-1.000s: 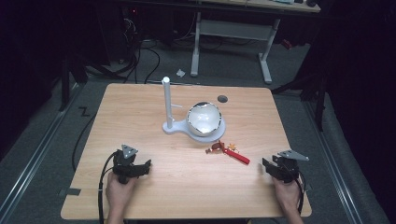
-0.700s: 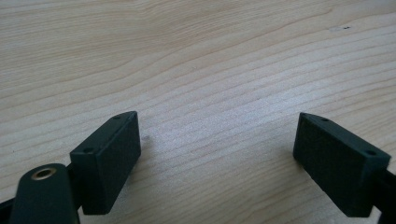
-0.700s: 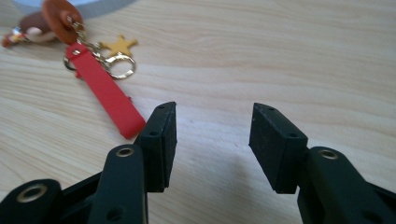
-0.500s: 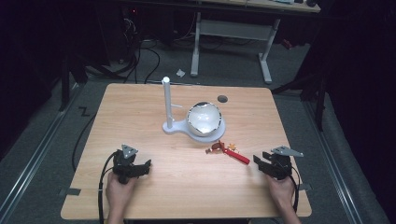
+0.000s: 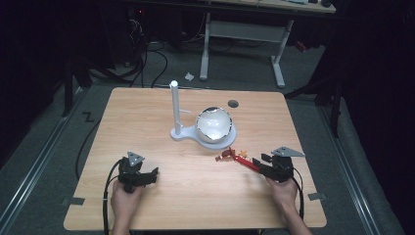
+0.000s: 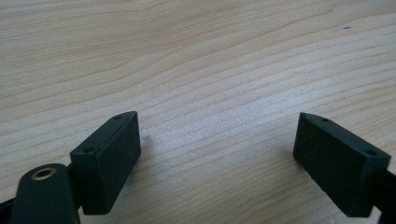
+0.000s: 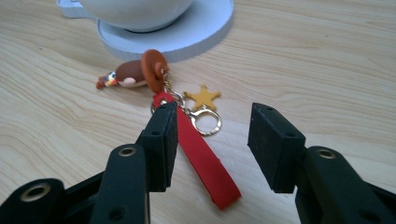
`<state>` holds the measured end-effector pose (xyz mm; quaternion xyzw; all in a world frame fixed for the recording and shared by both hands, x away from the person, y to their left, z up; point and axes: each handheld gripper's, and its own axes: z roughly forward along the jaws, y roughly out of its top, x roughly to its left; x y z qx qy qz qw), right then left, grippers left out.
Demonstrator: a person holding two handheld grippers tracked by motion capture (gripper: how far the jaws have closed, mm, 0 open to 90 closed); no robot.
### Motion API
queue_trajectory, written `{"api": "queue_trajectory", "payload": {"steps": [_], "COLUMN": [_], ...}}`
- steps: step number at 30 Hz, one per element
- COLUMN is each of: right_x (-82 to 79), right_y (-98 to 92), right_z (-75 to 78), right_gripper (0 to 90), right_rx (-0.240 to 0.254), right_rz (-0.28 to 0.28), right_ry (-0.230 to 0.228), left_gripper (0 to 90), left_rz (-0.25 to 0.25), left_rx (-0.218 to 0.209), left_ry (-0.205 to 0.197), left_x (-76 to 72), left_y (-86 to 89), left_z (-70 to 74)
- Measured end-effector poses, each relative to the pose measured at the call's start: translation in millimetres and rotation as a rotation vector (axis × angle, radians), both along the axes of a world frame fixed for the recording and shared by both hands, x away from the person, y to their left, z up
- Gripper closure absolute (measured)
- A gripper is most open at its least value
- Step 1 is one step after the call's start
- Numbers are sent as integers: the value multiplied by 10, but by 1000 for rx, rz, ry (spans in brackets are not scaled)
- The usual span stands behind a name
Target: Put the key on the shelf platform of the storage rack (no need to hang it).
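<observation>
Right gripper (image 7: pixel 212 144) jaws parted and just closing over red strap (image 7: pixel 201 154), unpinched, gold star charm (image 7: pixel 201 97) revealed up close, left gripper (image 6: pixel 217 158) held wide open, empty, over bare table (image 6: pixel 210 56)

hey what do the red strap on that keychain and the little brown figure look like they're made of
The red strap looks like soft rubber or silicone: flat, matte, evenly coloured, with a blunt cut end. The brown figure looks like moulded rubbery plastic, smooth with a slight sheen and rounded shapes. The gold clasp ring joining them looks like polished metal, judging by its bright glints.
</observation>
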<state>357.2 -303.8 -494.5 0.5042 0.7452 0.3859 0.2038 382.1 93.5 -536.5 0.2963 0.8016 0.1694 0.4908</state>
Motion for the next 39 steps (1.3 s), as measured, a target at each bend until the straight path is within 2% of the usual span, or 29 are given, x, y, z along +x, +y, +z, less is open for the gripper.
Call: {"api": "queue_trajectory", "payload": {"steps": [12,17,33,39], "right_x": [176,250,430,501], "right_y": [322,395,607,669], "right_z": [38,-6,-80,-129], "right_gripper": [564,582,642,731], "right_rx": [-26,-42,-62,-88], "right_rz": [74,94,128,148], "right_ry": [1,24,46,74], "left_gripper": [152,152,153,153], "left_rz": [2,4,12,12], "left_rx": [0,0,-8,-7], "left_ry": [0,0,5,5], "left_x": [1,2,4,3], "left_y": [-2,-3,-9,-9], "left_z": [0,0,5,4]}}
